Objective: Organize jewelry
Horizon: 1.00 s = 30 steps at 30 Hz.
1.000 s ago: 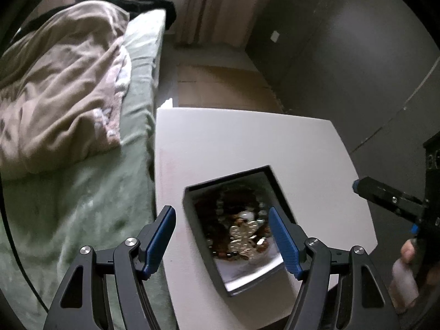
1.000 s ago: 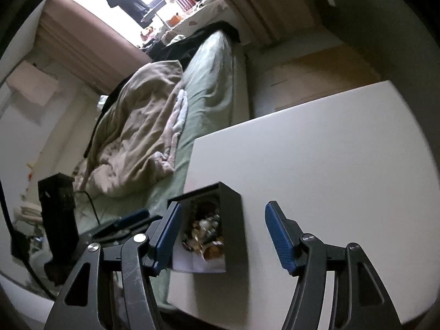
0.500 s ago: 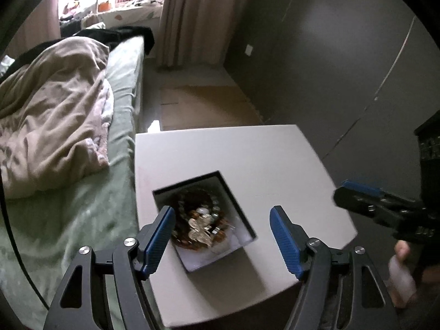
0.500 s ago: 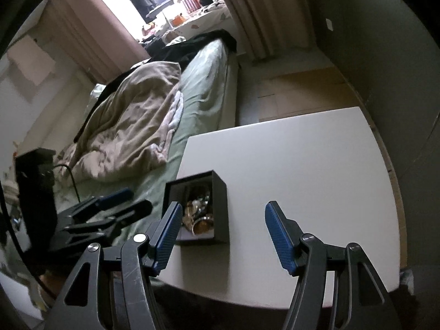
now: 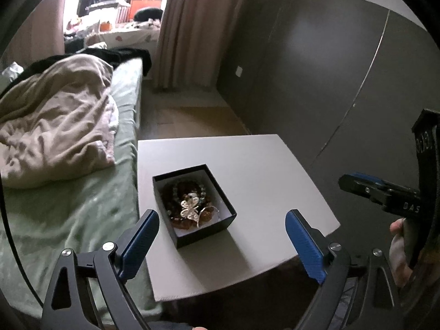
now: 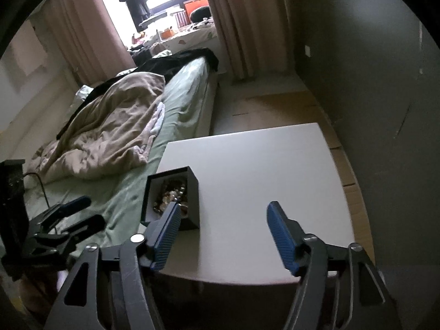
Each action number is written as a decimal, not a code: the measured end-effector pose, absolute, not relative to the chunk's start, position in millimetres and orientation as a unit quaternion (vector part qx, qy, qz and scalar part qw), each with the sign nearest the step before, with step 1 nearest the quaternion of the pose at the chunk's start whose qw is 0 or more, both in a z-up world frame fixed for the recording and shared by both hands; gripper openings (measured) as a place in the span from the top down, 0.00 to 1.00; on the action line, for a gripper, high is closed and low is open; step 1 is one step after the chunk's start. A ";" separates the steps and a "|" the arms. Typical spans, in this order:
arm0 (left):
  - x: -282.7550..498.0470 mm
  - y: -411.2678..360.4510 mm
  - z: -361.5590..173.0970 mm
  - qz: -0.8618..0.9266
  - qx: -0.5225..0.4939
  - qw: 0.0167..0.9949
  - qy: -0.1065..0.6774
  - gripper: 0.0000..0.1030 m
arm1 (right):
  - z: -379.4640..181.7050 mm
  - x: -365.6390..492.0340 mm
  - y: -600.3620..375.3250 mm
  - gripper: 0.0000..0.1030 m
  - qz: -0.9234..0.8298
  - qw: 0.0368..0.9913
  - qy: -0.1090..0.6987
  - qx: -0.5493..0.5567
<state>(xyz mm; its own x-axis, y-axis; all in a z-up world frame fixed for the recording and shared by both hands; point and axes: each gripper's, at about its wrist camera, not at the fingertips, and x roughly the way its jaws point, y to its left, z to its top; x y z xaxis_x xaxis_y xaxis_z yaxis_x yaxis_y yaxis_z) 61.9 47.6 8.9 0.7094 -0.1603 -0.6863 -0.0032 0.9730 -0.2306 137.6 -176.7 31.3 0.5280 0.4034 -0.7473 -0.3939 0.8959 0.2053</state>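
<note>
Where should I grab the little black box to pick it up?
Probably by two opposite outer walls of the black box, coming straight down from above. It sits upright and open on the white table, its walls are flat and parallel, and the jewelry piled inside leaves no room for a finger within.

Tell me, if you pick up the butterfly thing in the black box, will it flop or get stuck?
The butterfly piece looks thin and lacy, so it may bend easily. It lies on a pile of beads in the black box, so a chain could snag and drag others up. It looks light, too.
</note>
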 end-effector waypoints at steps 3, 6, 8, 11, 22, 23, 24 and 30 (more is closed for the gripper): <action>48.6 48.2 7.7 -0.033 -0.098 0.925 0.365 0.06 | 27.4 127.3 -188.7 0.24 0.219 0.877 0.428 0.007; 39.2 48.4 3.8 -0.029 -0.093 0.928 0.361 0.05 | 20.7 119.0 -199.1 0.24 0.209 0.878 0.430 0.006; 33.0 48.4 1.8 -0.022 -0.086 0.931 0.355 0.05 | 16.5 112.3 -204.4 0.24 0.208 0.878 0.432 0.003; 25.6 49.0 -0.5 -0.021 -0.085 0.933 0.348 0.05 | 10.2 104.0 -209.2 0.17 0.207 0.875 0.437 0.001; 5.6 45.6 1.4 -0.015 -0.089 0.943 0.319 0.02 | -1.8 75.5 -219.2 0.00 0.205 0.885 0.417 0.009; 4.7 45.1 1.2 -0.013 -0.090 0.943 0.320 0.02 | 0.0 72.8 -219.2 0.00 0.205 0.888 0.411 0.008; 3.3 44.2 1.1 -0.011 -0.091 0.943 0.320 0.02 | 1.1 70.9 -218.1 0.00 0.206 0.890 0.407 0.005; 0.1 37.2 2.5 -0.003 -0.086 0.947 0.311 0.02 | 1.7 61.5 -205.8 0.00 0.194 0.897 0.396 -0.030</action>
<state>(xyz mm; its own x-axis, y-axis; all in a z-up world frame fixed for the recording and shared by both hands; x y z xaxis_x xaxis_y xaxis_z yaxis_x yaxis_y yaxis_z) 0.1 37.2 2.5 0.8069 -0.0587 -0.5877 -0.0482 0.9852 -0.1645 61.5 -205.8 1.7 0.6106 0.3237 -0.7228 -0.3712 0.9232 0.0998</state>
